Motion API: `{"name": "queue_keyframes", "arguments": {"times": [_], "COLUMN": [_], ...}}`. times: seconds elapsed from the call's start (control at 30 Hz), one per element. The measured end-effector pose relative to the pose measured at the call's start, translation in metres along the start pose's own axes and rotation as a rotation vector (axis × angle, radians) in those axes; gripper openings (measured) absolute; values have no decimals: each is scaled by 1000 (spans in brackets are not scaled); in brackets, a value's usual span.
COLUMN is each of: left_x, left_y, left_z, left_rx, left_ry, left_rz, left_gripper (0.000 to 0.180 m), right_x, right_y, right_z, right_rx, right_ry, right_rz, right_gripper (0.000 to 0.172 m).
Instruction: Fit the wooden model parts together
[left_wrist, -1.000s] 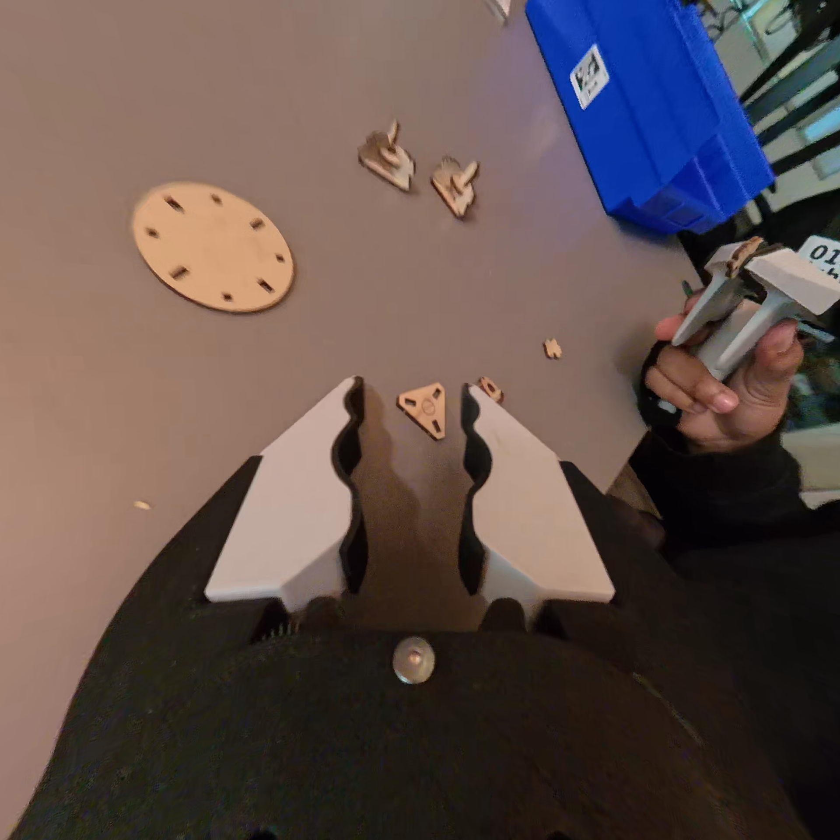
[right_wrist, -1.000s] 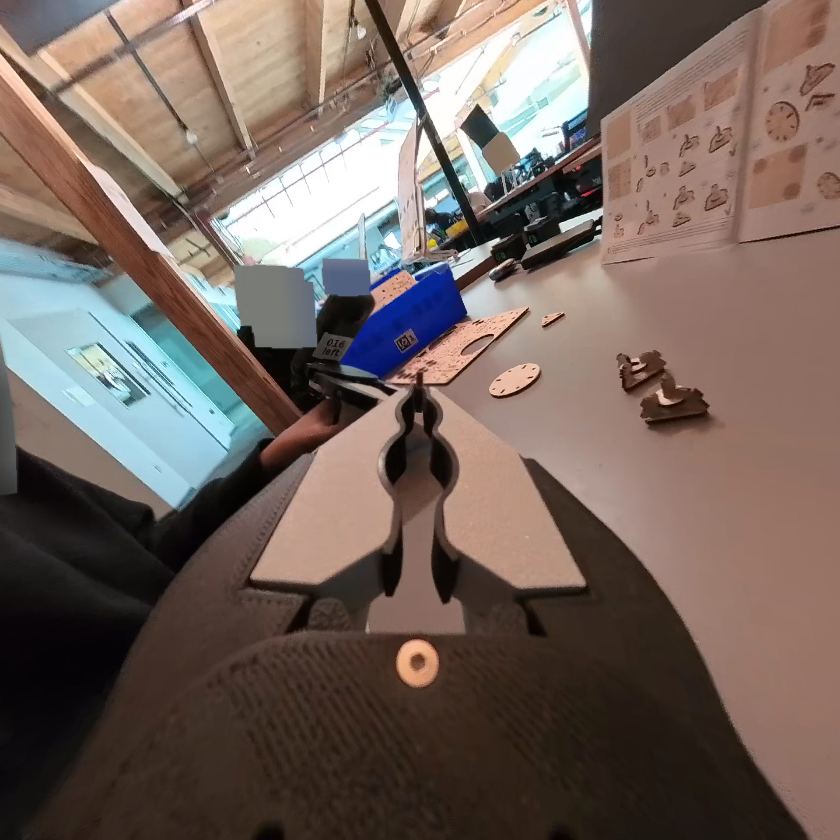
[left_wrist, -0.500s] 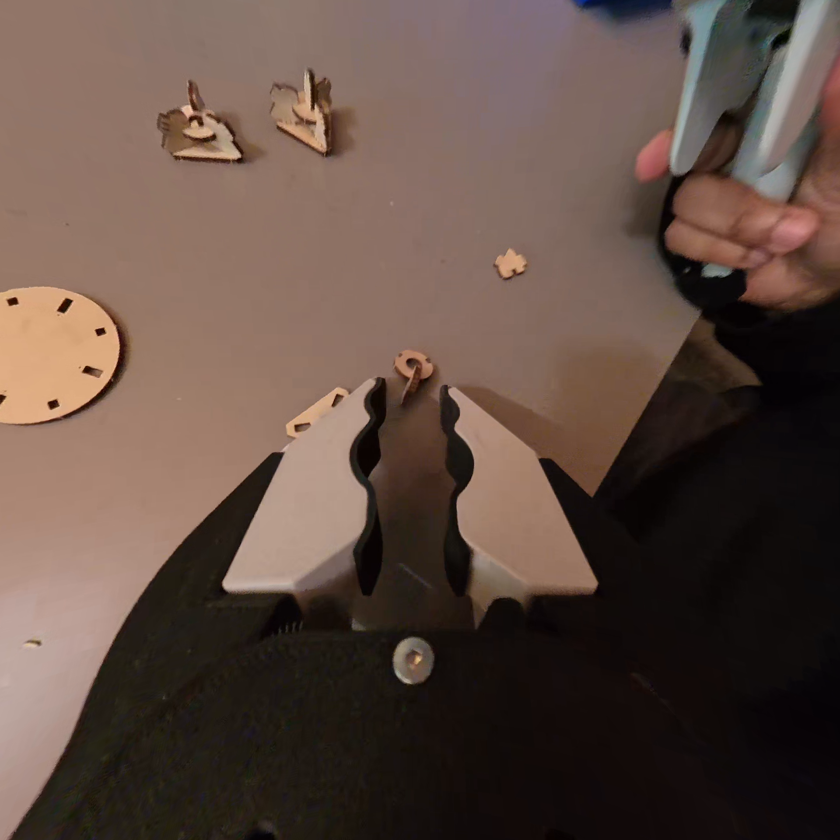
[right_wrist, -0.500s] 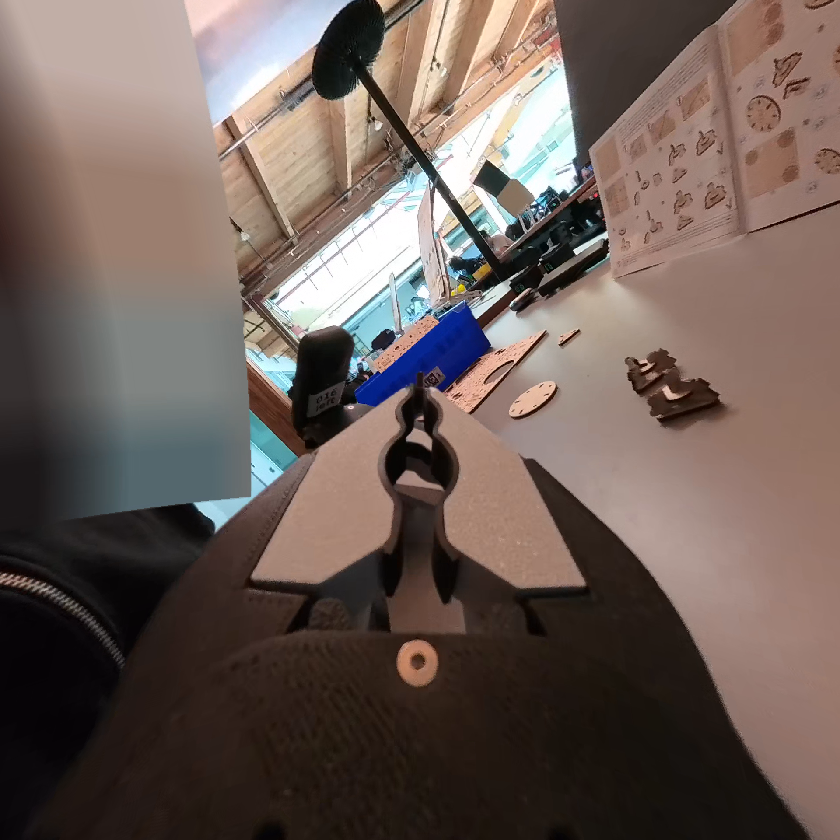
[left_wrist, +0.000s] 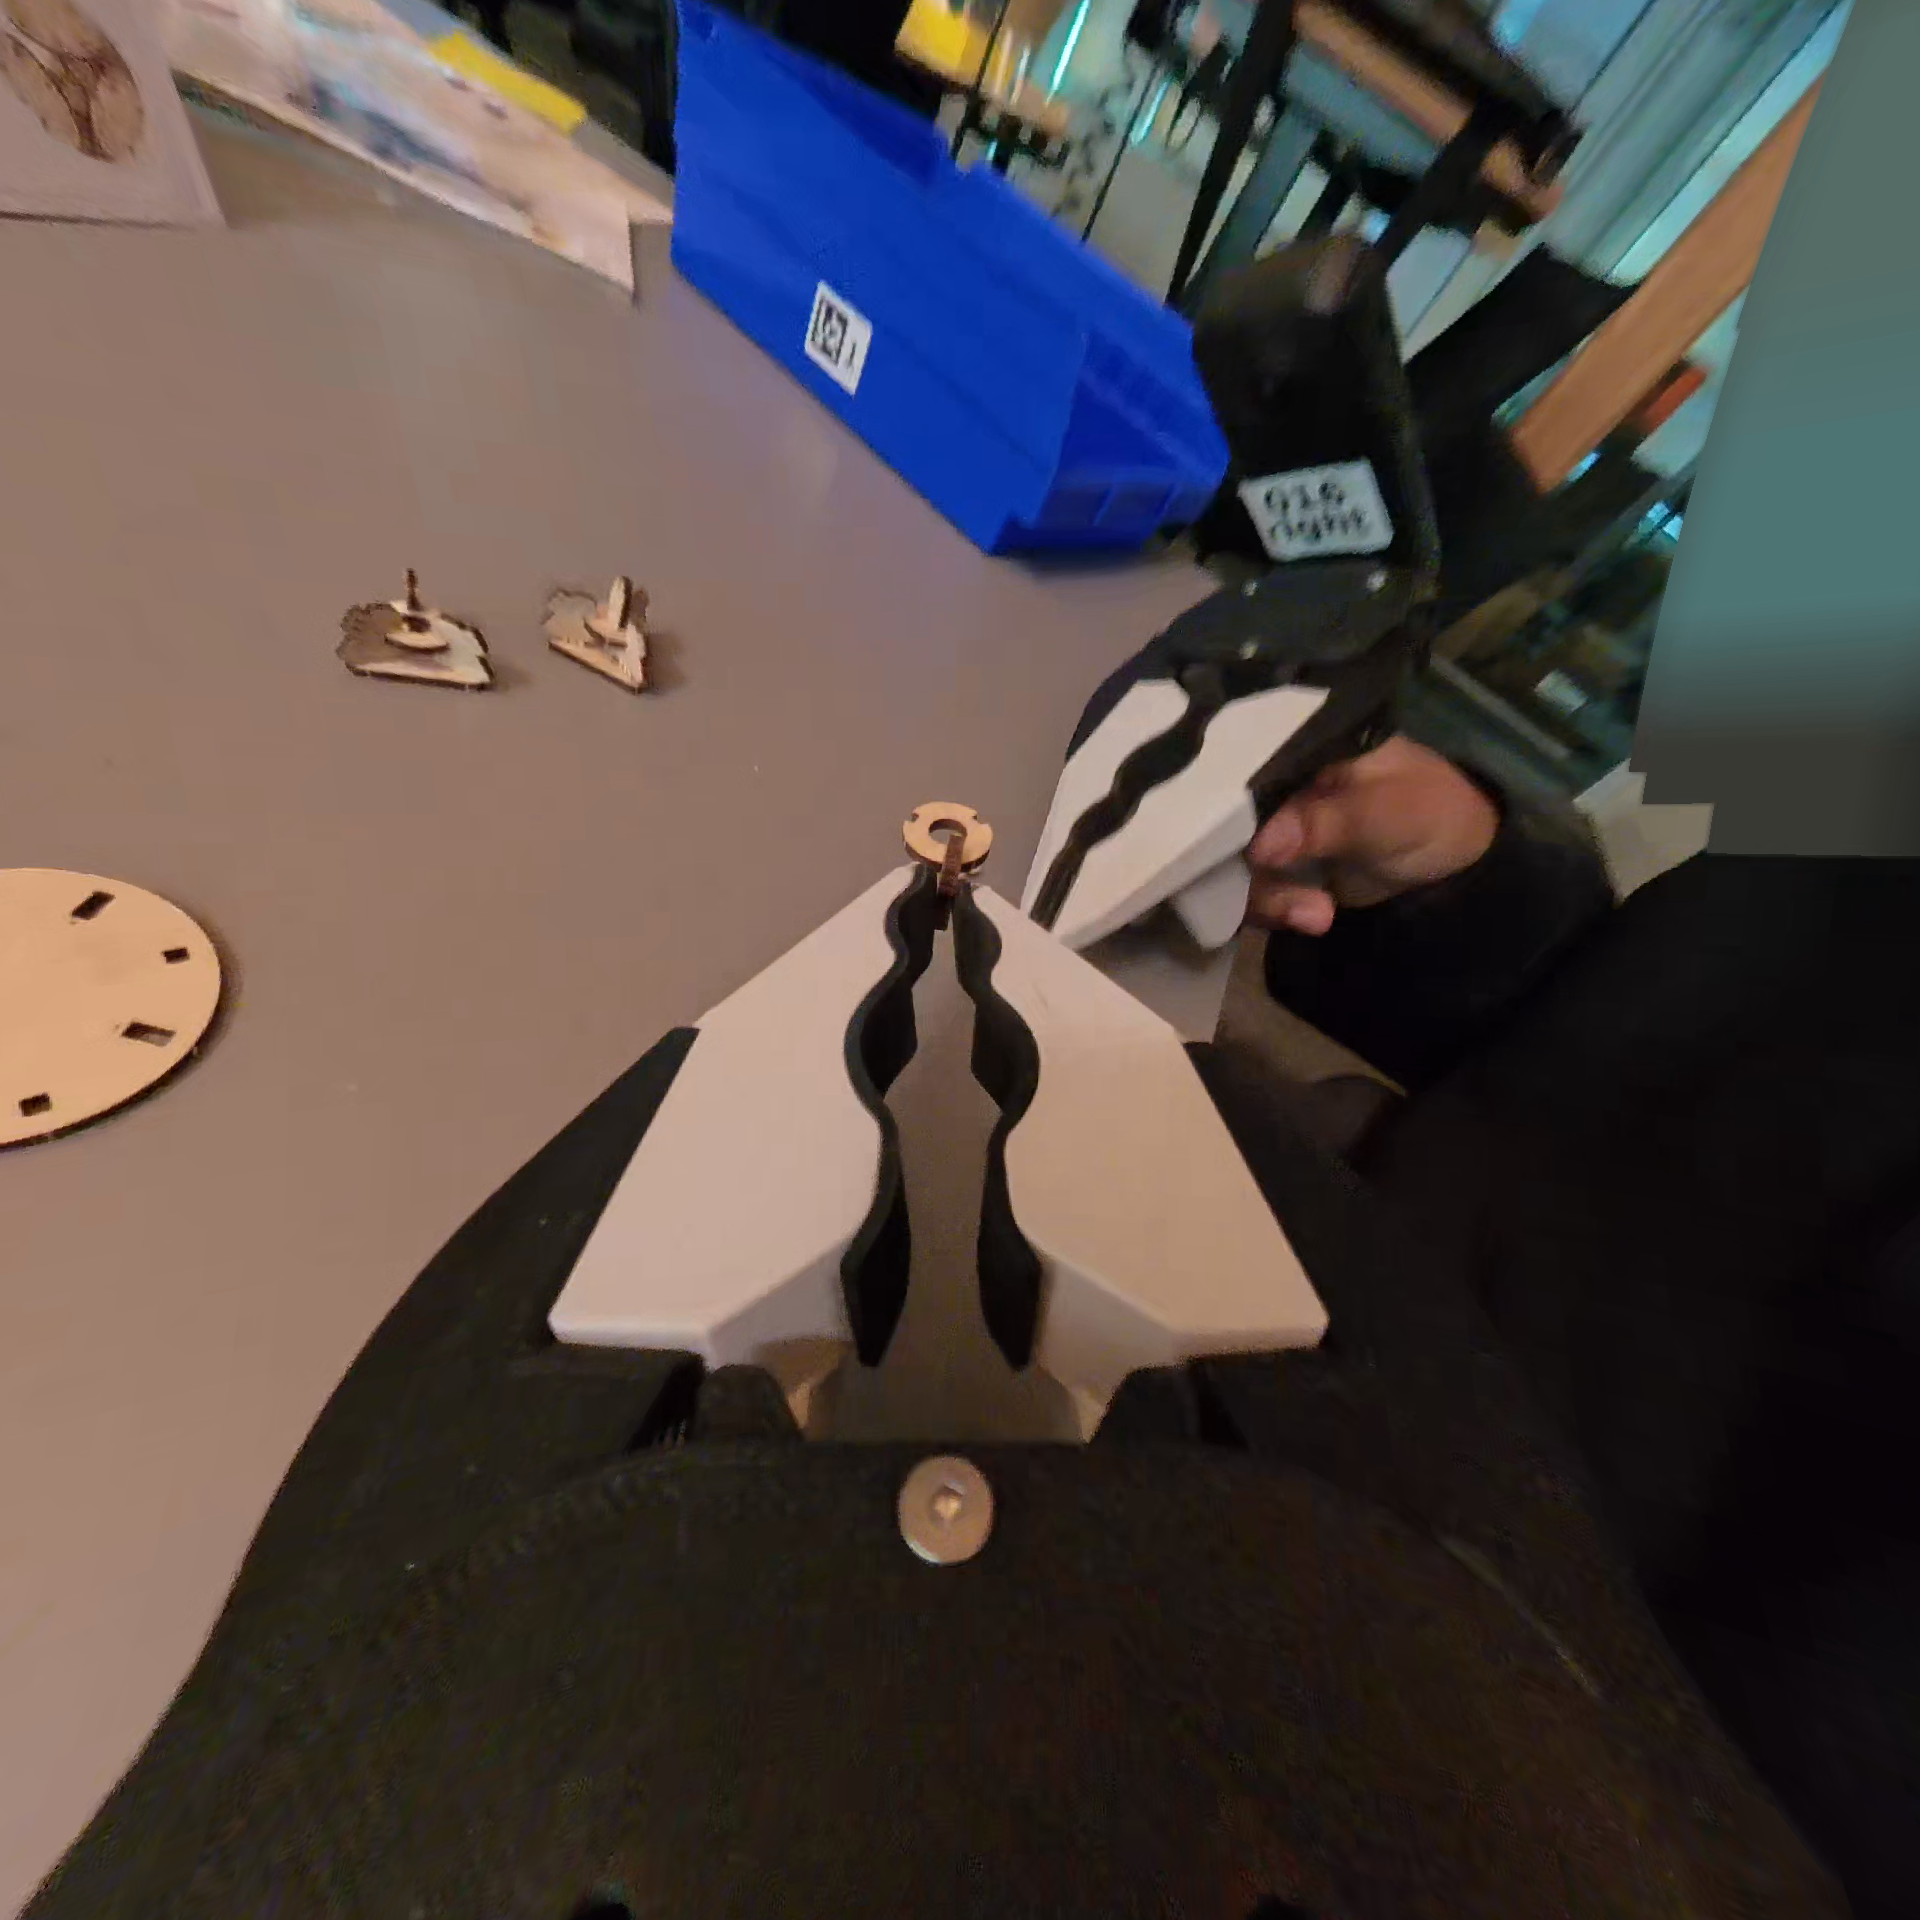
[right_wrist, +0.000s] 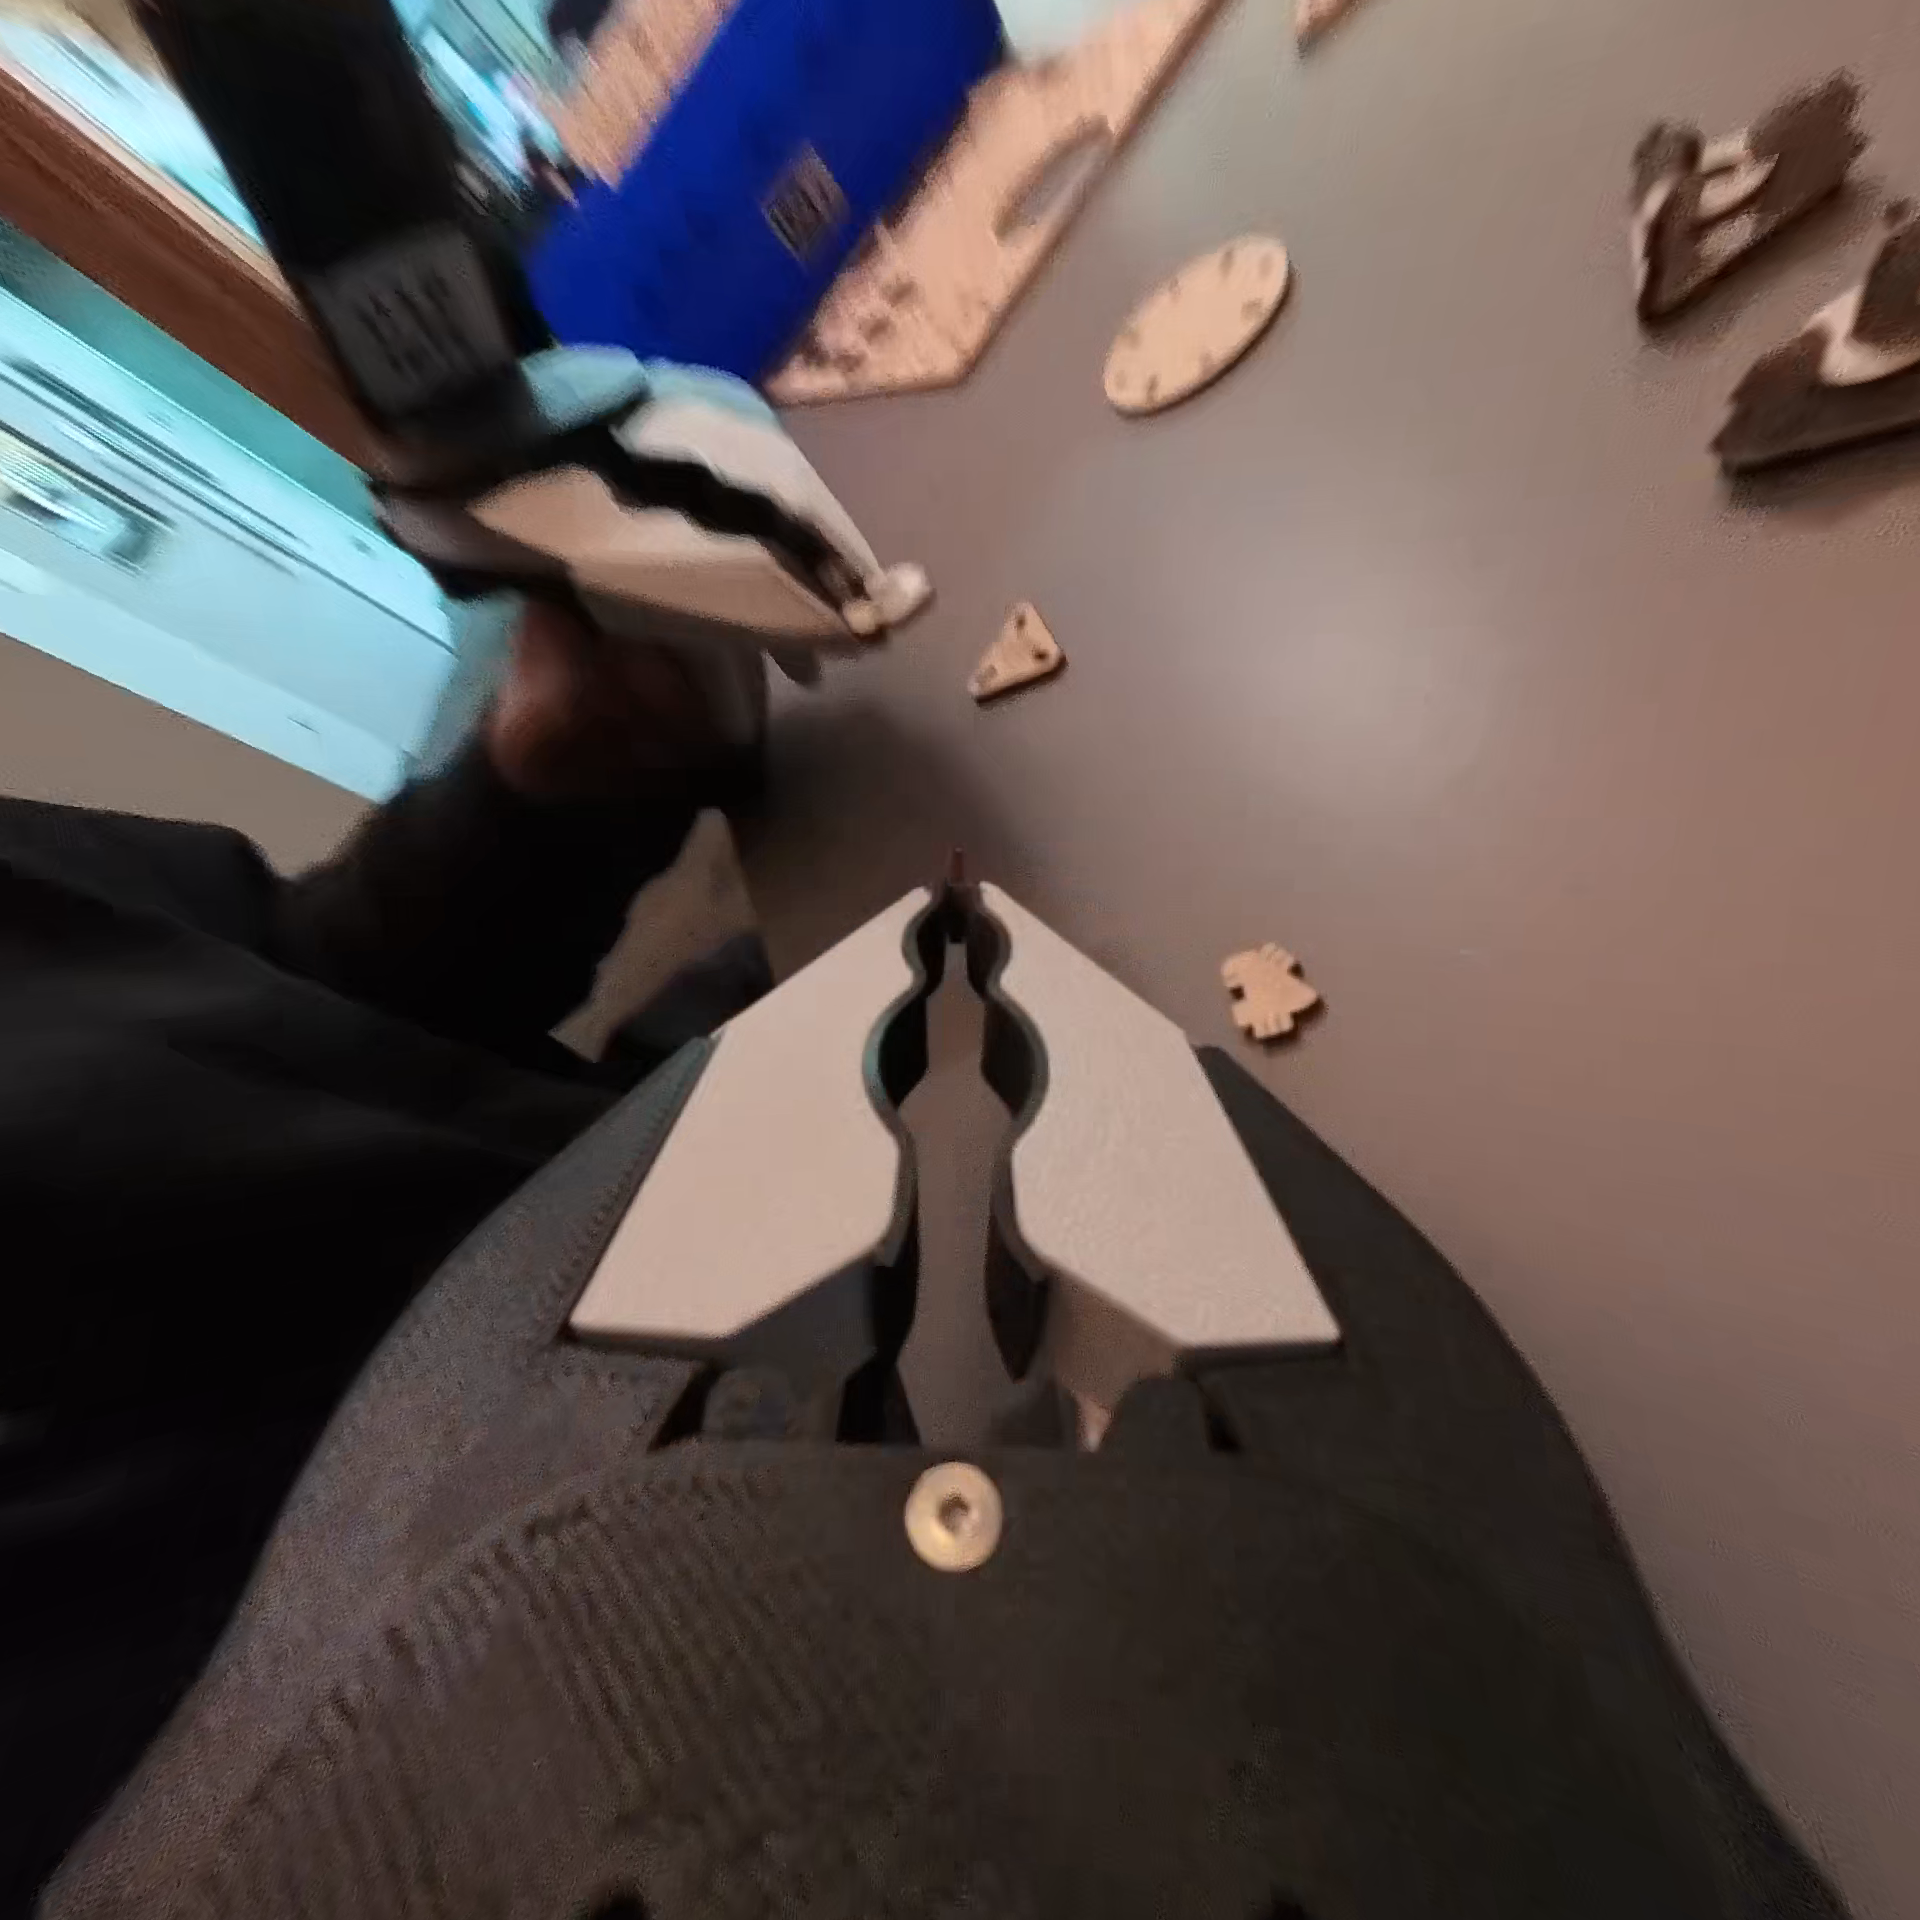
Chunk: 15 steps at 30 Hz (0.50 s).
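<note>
Grey table (left_wrist: 520, 468): two wooden assemblies (left_wrist: 416, 644), one disc (left_wrist: 94, 997).

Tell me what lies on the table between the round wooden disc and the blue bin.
In the left wrist view, two small assembled wooden pieces stand side by side on the grey table between the round wooden disc and the blue bin.

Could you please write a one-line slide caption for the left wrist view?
Left gripper jaws pinch a small wooden ring piece above the grey table, right gripper alongside.

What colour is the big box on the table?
Bright blue box, clearest in the left wrist view.
</note>
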<state>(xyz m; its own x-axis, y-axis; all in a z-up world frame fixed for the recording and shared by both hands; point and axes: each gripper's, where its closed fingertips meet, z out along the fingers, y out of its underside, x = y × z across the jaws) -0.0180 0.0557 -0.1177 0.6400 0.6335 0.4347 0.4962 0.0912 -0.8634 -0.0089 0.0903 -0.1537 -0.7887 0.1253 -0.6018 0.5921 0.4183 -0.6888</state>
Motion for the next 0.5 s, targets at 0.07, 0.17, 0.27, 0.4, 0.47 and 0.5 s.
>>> {"name": "queue_keyframes", "arguments": {"times": [0.07,0.17,0.27,0.4,0.47,0.5], "left_x": [1,4,4,11,20,27], "left_y": [-6,-14,-22,-18,-7,-1], "left_z": [-3,-10,-18,-17,-11,-9], "left_rx": [38,99,167,126,27,-16], "left_ry": [68,176,287,449,484,514], "left_rz": [-54,-141,-252,-397,-404,-404], "left_gripper": [1,1,1,1,1,1], "right_x": [-1,3,-2,-31,-37,-38], "right_y": [1,-8,-31,-59,-55,-53], "right_z": [5,3,-11,-23,-17,-14], "right_rx": [-2,51,170,341,355,349], "right_ry": [19,41,57,77,99,93], "right_rz": [12,24,-99,-625,-853,-892], "right_gripper": [7,35,55,50,42,38]}}
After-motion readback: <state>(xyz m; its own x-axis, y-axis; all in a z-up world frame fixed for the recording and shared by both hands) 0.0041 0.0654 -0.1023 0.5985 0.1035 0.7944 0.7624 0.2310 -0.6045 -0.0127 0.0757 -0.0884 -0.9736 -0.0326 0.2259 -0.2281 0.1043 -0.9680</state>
